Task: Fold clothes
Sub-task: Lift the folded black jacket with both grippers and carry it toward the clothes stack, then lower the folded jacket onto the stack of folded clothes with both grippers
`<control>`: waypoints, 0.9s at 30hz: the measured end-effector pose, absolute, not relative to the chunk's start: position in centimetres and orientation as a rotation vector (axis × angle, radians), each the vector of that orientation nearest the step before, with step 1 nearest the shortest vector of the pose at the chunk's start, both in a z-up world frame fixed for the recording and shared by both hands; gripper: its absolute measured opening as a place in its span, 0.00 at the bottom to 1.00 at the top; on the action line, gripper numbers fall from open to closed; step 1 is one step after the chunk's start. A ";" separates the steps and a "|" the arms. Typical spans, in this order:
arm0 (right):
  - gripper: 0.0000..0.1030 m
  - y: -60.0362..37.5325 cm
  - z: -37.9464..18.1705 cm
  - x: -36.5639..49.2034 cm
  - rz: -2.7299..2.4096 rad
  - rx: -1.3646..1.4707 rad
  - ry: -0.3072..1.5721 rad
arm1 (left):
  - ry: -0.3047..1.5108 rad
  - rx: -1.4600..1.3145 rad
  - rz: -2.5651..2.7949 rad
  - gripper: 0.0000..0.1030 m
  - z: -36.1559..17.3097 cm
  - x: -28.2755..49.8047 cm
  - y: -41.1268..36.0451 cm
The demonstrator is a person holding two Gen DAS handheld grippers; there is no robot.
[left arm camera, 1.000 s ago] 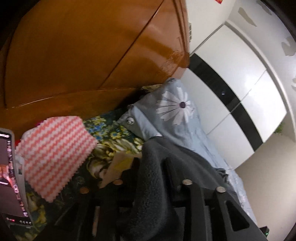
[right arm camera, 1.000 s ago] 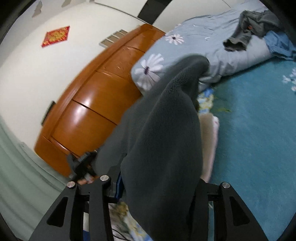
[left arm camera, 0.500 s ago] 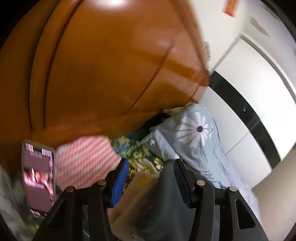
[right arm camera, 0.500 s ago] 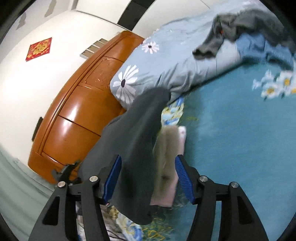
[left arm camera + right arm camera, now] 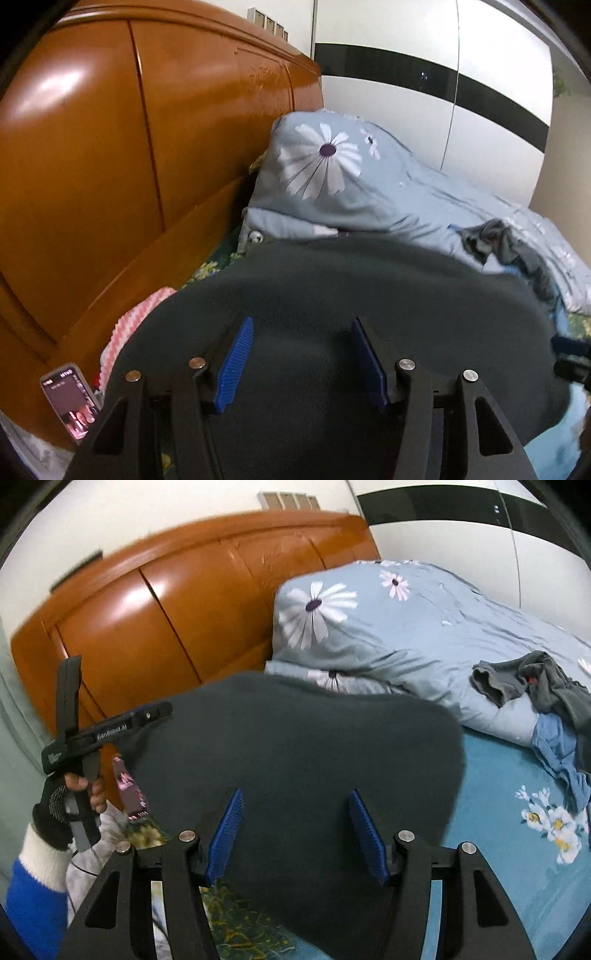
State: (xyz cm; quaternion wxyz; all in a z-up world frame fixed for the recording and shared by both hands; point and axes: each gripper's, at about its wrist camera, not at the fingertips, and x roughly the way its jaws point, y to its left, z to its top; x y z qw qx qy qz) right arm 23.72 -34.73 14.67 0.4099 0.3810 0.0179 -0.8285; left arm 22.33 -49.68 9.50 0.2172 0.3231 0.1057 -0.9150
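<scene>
Hovering wide apart and holding nothing, the left tongs and right tongs sit just above the dark grey fleece, which lies flat on the near bed. That piece looks folded. Far right, a heap of unfolded clothes waits beside the flowered quilt. No containers show.

Both wrist views are aimed low and close across the dark fleece garment toward the headboard; the daisy pillow is shared.
</scene>
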 end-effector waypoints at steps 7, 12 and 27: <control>0.62 -40.2 14.2 24.8 -2.069 0.911 0.197 | 0.439 0.830 -2.550 0.59 7.0 23.5 -52.2; 0.63 -41.2 13.3 23.3 -2.065 0.939 0.145 | 0.475 0.807 -2.546 0.59 6.2 22.4 -52.8; 0.63 -39.1 15.0 24.9 -2.058 0.917 0.006 | 0.415 0.722 -2.420 0.64 9.3 22.8 -49.0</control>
